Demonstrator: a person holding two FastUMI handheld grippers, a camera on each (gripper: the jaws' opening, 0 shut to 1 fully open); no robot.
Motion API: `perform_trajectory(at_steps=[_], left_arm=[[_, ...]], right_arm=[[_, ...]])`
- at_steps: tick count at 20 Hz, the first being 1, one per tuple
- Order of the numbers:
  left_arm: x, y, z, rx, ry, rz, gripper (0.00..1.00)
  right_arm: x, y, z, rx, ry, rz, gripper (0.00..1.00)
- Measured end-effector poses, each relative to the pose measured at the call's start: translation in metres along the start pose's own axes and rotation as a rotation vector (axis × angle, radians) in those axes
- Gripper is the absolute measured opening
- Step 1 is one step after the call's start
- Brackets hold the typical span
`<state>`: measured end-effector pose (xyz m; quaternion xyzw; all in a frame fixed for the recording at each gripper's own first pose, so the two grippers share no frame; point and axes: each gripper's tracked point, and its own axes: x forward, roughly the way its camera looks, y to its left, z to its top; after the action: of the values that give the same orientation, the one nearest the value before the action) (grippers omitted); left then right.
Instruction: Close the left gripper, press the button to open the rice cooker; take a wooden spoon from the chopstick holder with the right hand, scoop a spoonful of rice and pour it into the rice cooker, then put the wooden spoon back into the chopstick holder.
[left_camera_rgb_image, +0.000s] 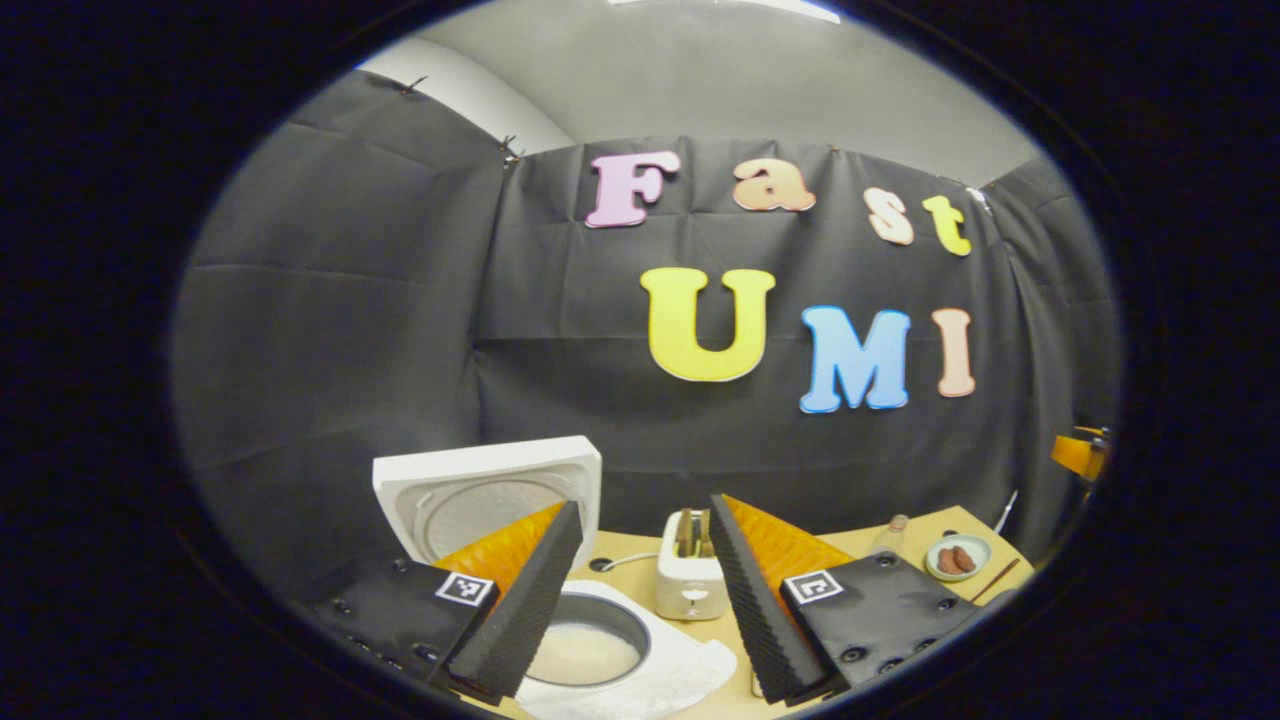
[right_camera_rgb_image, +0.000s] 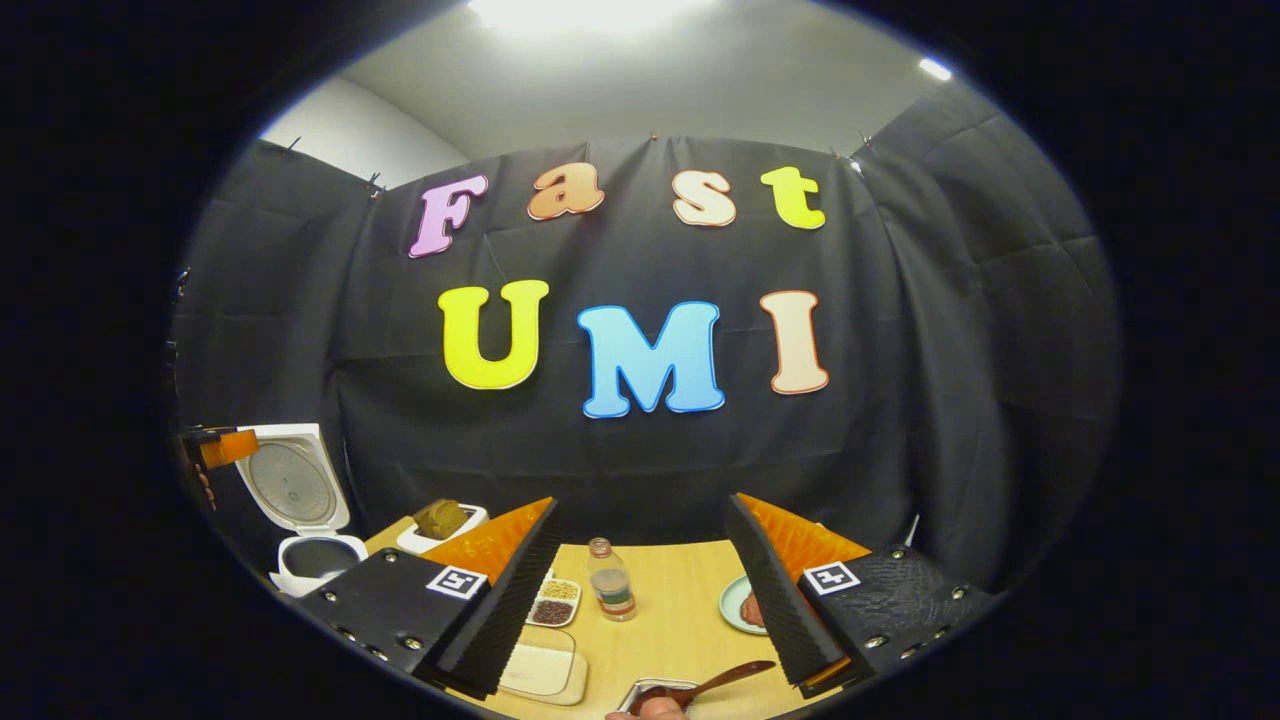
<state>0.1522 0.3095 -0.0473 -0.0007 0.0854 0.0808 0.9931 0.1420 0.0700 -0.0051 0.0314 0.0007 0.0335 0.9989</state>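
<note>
Rice cooker (left_camera_rgb_image: 560, 640) lid (left_camera_rgb_image: 490, 492) is up, pot exposed, so the button step reads as done. Left gripper (left_camera_rgb_image: 640, 590) hovers just above the cooker, fingers wide, nothing between them.

Right gripper (right_camera_rgb_image: 640, 600) also has its fingers wide and empty. Wooden spoon (right_camera_rgb_image: 715, 682) lies low near the bottom edge of the right gripper view, just below the right gripper, bowl end resting in a small metal tray (right_camera_rgb_image: 640, 692). Something rounded touches the tray's near edge, too cropped to identify.

Judgement: spoon phase is in hand, but the frames don't settle whether the scoop is done. Cooker pot looks pale inside; I can't tell whether that's rice or the bare liner.

Next move, if the pick is pending: drop the right gripper onto the spoon handle, close on it, go to the shallow tray of white grains (right_camera_rgb_image: 540, 668) just left of the spoon, then carry to the cooker (right_camera_rgb_image: 315, 560), well off to the left of that tray on the worktop (right_camera_rgb_image: 670, 600).

Hard to make out: can't pick out the chopstick holder. Toaster (left_camera_rgb_image: 690, 570) sits just behind the cooker, bottle (right_camera_rgb_image: 610, 580) behind the spoon.
</note>
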Motion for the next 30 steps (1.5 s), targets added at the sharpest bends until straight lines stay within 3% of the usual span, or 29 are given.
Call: perform_trajectory(at_steps=[6,8,15,21,22,30], left_arm=[[0.062,0.049,0.043,-0.030,-0.012,0.081,0.91],[0.086,0.071,0.046,-0.094,0.018,0.127,0.93],[0.157,0.144,0.013,-0.122,0.171,0.348,0.92],[0.184,0.174,-0.025,-0.141,0.291,0.442,0.95],[0.181,0.174,-0.031,-0.140,0.321,0.456,0.89],[0.177,0.169,-0.031,-0.139,0.290,0.434,0.88]], right_arm=[[0.031,0.014,-0.004,0.002,0.012,0.067,0.99],[0.036,0.015,-0.009,-0.004,0.019,0.075,0.99],[0.055,0.001,-0.016,0.003,0.052,0.063,0.99],[0.059,-0.015,-0.022,0.012,0.077,0.044,0.99],[0.059,-0.017,-0.023,0.011,0.080,0.040,0.99],[0.051,-0.011,-0.019,0.016,0.070,0.053,0.99]])
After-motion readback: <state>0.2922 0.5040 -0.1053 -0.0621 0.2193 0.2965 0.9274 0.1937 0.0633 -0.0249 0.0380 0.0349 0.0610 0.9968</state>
